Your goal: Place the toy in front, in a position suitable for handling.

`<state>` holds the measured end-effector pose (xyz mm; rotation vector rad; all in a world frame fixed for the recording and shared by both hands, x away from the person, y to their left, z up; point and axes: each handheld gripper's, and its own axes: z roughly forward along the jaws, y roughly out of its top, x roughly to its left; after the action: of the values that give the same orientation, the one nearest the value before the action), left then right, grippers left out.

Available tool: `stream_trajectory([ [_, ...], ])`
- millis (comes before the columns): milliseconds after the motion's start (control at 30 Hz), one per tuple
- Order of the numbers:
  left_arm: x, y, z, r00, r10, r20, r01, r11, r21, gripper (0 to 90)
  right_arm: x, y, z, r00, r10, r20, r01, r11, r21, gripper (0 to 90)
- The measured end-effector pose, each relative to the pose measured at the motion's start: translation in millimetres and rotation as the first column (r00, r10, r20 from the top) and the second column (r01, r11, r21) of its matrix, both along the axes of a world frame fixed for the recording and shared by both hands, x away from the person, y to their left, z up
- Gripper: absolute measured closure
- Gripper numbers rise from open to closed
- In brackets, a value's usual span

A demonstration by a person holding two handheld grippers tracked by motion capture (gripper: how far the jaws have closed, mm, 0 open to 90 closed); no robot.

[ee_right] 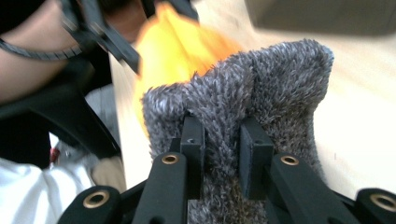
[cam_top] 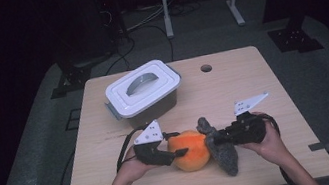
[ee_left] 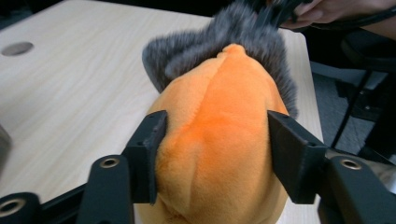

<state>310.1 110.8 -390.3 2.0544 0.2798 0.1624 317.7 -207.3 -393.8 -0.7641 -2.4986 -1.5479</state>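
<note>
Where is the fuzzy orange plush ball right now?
In the high view, the fuzzy orange plush ball sits near the table's front edge, between the left hand-held gripper and the grey furry piece.

No lettering, label, brand, number or sign can be read anywhere on the things at either hand-held gripper.

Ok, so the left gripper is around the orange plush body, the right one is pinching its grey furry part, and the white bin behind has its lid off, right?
Not quite: the white bin has its lid on, handle up, as the high view shows. The rest holds: the left gripper has its jaws on either side of the orange plush body, and the right gripper is pinching the grey furry part.
</note>
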Motion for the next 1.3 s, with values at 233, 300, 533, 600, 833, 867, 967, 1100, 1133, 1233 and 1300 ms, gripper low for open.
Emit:
stream_trajectory([
  [233, -4.8, -6.5, 0.9, 0.9993, -0.008, 0.037, 0.007, 0.9997, 0.025, 42.9, -7.5, 16.1, 13.2, 0.9979, 0.026, 0.060, -0.026, 0.9997, 0.000, 73.9],
  [300, -3.1, -5.7, -1.4, 0.9998, -0.015, 0.014, 0.015, 0.9998, 0.015, 37.2, -5.8, 17.8, 5.6, 0.9988, 0.025, 0.041, -0.025, 0.9995, -0.019, 74.0],
  [533, 8.3, -1.8, -17.6, 0.9967, -0.029, -0.076, 0.030, 0.9995, 0.013, 14.3, 0.4, 6.9, -9.4, 0.9997, 0.019, -0.016, -0.020, 0.9990, -0.040, 73.7],
  [600, 6.5, -0.6, -16.9, 0.9972, -0.045, -0.060, 0.046, 0.9989, 0.013, 21.3, 1.6, 4.1, -11.5, 0.9995, 0.016, -0.028, -0.018, 0.9981, -0.059, 73.7],
  [833, -2.0, -5.0, -7.7, 0.9985, -0.053, 0.014, 0.052, 0.9981, 0.031, 37.7, -6.7, 6.3, 7.6, 0.9988, 0.014, 0.047, -0.013, 0.9996, -0.024, 73.7],
  [867, -3.5, -6.1, -7.0, 0.9981, -0.056, 0.024, 0.055, 0.9977, 0.040, 38.1, -7.4, 8.7, 9.1, 0.9985, 0.019, 0.052, -0.018, 0.9996, -0.020, 73.7],
  [967, -3.7, -4.3, -4.9, 0.9985, -0.044, 0.033, 0.043, 0.9985, 0.035, 40.0, -7.7, 14.5, 6.8, 0.9982, 0.034, 0.048, -0.033, 0.9988, -0.037, 73.7],
  [1100, -1.5, -0.1, -4.2, 0.9994, -0.023, 0.027, 0.022, 0.9993, 0.030, 40.5, -2.5, 15.8, -12.0, 0.9994, 0.033, -0.002, -0.033, 0.9962, -0.081, 73.7],
  [1133, -1.2, 0.1, -5.1, 0.9993, -0.025, 0.027, 0.024, 0.9992, 0.032, 40.5, -1.1, 15.9, -16.6, 0.9993, 0.032, -0.019, -0.034, 0.9956, -0.087, 73.7],
  [1233, -0.4, -0.5, -6.6, 0.9997, -0.019, 0.014, 0.019, 0.9996, 0.021, 40.3, -0.7, 14.3, -13.6, 0.9997, 0.022, -0.010, -0.023, 0.9968, -0.077, 73.9],
  [1300, -0.9, -2.3, -8.4, 0.9995, -0.030, 0.010, 0.030, 0.9992, 0.026, 39.8, -2.5, 13.5, -6.1, 0.9997, 0.022, 0.006, -0.022, 0.9995, -0.024, 74.0],
])
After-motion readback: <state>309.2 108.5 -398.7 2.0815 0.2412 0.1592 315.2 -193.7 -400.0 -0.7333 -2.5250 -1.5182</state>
